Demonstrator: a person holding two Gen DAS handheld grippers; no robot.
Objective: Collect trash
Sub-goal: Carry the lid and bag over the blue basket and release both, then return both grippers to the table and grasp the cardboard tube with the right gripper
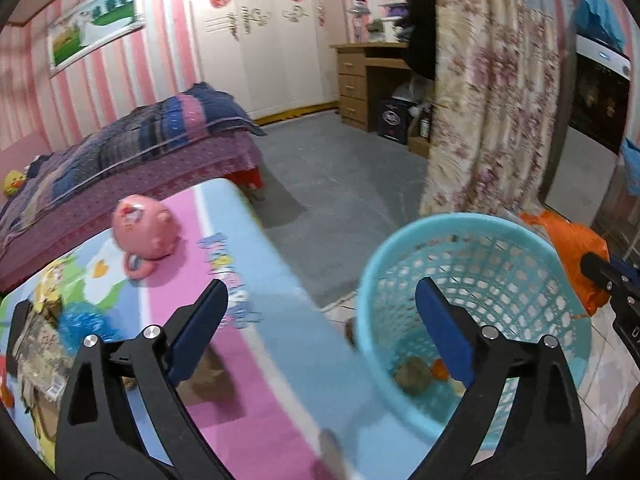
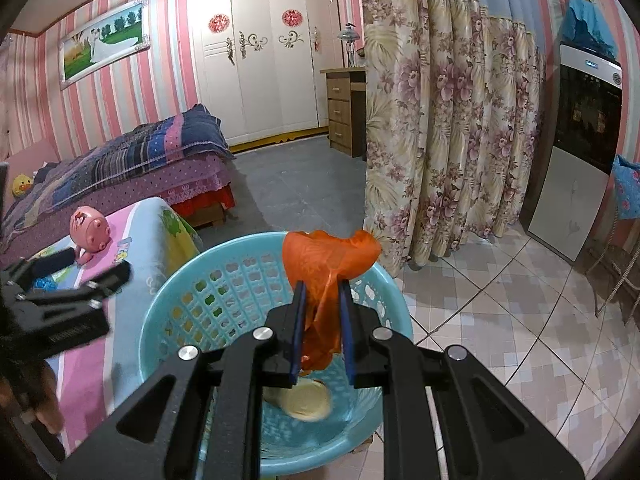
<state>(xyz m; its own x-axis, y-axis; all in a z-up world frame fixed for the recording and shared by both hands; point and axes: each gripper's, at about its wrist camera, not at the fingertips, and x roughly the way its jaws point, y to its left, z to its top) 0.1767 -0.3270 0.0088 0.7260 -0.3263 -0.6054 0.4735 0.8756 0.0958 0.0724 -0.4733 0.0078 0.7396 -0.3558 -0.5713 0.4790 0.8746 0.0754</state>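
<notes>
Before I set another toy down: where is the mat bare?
Free: the pink stripe between the pink piggy toy and the left gripper. Crowded: the mat's left corner, with wrappers.

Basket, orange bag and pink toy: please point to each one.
basket [image 2: 188, 322], right wrist view, inner wall with holes
orange bag [image 2: 320, 258], right wrist view, its upper bulge
pink toy [image 1: 142, 226], left wrist view, its round body

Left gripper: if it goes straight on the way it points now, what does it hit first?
Probably the blue basket: the open left gripper aims past the mat's edge, near the basket's near rim. Blurred, depth unclear; it could slip by the rim and meet the floor instead.
</notes>
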